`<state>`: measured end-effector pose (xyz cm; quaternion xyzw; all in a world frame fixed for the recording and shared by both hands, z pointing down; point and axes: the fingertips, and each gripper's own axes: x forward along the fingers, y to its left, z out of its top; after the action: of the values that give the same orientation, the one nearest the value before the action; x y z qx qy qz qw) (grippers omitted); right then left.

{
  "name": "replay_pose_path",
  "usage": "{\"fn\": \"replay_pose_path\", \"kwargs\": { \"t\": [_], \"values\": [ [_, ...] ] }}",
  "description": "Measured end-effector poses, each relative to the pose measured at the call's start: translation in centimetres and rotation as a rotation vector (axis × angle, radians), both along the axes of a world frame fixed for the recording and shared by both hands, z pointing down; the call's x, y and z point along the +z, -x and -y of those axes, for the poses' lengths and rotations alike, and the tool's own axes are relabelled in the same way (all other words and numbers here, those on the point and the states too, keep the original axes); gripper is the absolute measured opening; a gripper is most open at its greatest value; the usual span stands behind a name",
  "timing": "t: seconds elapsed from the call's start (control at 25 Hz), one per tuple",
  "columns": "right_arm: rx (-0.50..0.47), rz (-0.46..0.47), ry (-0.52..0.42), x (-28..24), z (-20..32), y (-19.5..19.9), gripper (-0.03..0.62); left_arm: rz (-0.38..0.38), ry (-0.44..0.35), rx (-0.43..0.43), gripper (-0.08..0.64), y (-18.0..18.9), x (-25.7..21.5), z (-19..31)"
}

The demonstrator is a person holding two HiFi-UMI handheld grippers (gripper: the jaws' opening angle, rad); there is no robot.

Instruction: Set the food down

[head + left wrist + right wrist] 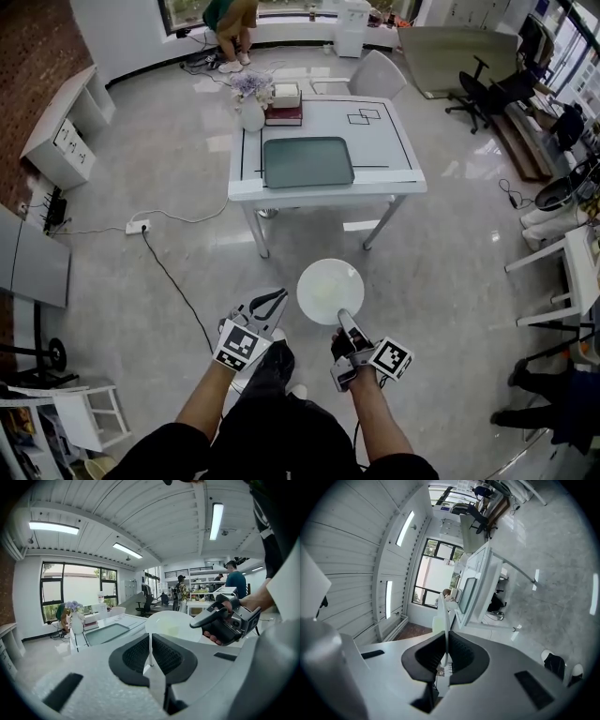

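A round white plate point(330, 289) with a faint yellowish patch of food on it hangs level over the floor, short of the table. My right gripper point(342, 317) is shut on its near rim. In the right gripper view the plate point(439, 613) shows edge-on between the black pads of that gripper point(446, 651). My left gripper point(281, 296) floats just left of the plate and holds nothing. Its pads point(136, 656) stand almost together with only a thin slit between them. The left gripper view shows the plate point(171, 623) ahead, with the right gripper point(196, 623) clamped on its rim.
A white table point(389, 141) stands ahead with a grey-green tray point(307, 161), a vase of flowers point(251, 103) and stacked books point(284, 105). Behind it is a chair point(377, 75), and a person point(231, 23) bends down at the back. A power strip point(138, 226) and its cable lie on the floor at left.
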<state>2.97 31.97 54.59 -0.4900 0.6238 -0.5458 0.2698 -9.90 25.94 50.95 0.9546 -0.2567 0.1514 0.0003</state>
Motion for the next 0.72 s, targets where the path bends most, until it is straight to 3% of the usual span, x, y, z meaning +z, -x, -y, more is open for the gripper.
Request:
{"fn": "replay_pose_path", "kwargs": {
  "t": [0.16, 0.6, 0.72],
  "values": [
    [0.01, -0.043, 0.064, 0.9, 3.5, -0.5, 0.017, 0.008, 0.016, -0.003, 0.025, 0.3, 0.2, 4.2],
    [0.024, 0.012, 0.066, 1.3, 11.4, 1.8, 0.018, 0.0, 0.057, -0.009, 0.025, 2.7, 2.0, 12.1],
    [0.025, -0.019, 0.056, 0.7, 12.6, 1.8, 0.017, -0.015, 0.05, -0.006, 0.025, 3.0, 1.7, 13.4]
  ]
}}
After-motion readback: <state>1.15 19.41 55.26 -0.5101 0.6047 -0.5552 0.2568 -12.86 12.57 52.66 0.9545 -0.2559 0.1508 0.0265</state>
